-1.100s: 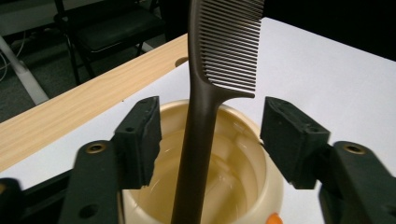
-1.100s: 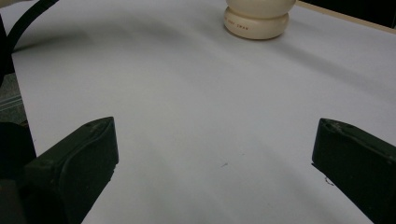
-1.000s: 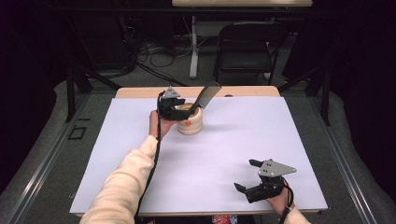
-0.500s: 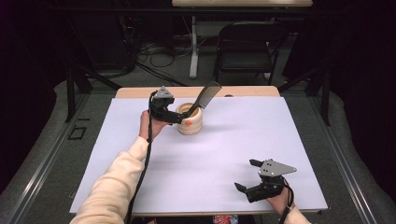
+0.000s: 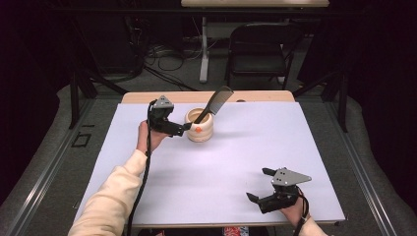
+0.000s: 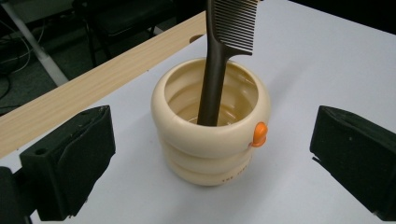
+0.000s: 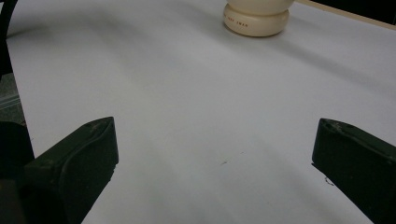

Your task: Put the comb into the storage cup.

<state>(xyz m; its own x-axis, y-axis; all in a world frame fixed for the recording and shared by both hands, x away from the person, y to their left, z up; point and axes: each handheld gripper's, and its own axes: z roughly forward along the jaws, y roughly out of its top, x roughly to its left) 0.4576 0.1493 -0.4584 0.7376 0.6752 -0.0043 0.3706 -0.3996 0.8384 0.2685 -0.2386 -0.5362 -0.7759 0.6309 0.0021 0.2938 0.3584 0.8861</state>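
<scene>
We see our left gripper (image 5: 184,129) just left of the cup (image 5: 200,126), fingers having just spread wide, nothing between them. The comb (image 5: 212,103) leans in the cup at the bench's (image 5: 314,162) far side. Our right gripper (image 5: 257,184) rests nearer, fingers apart.

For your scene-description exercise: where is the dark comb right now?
In the high view the comb stands tilted in the cream cup near the table's far edge, left of centre, just beyond the open left gripper.
</scene>
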